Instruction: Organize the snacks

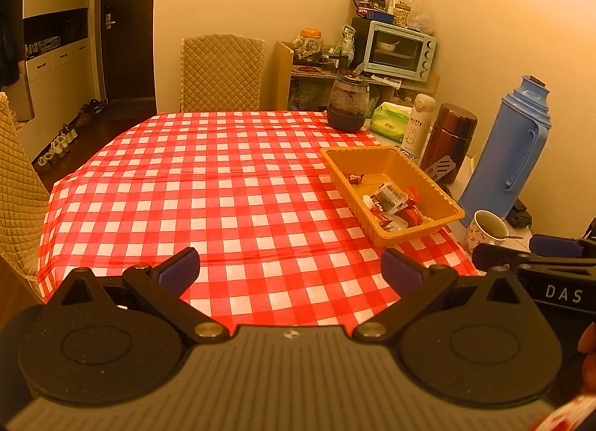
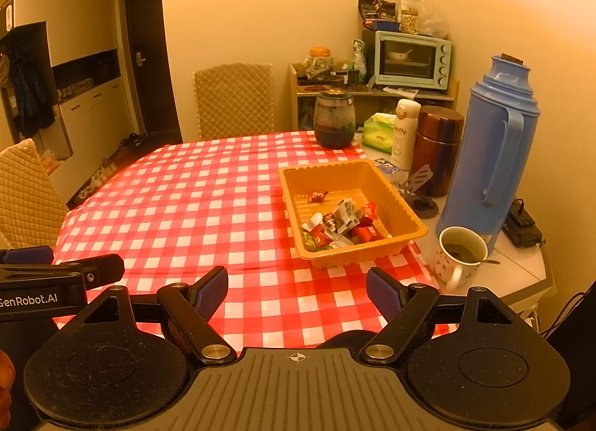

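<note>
An orange tray [image 2: 406,224] holding wrapped snacks [image 2: 341,224] sits at the checkered tabletop's [image 1: 223,185] right side, long axis running away toward the far wall; left tool [image 1: 290,269] and right tool [image 2: 297,291] both released, empty.

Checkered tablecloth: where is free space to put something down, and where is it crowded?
The tablecloth is bare from the quilted chair down to both open tools, left of the orange tray. Crowded: the right edge, with dark jar, flasks, blue thermos and mug.
</note>
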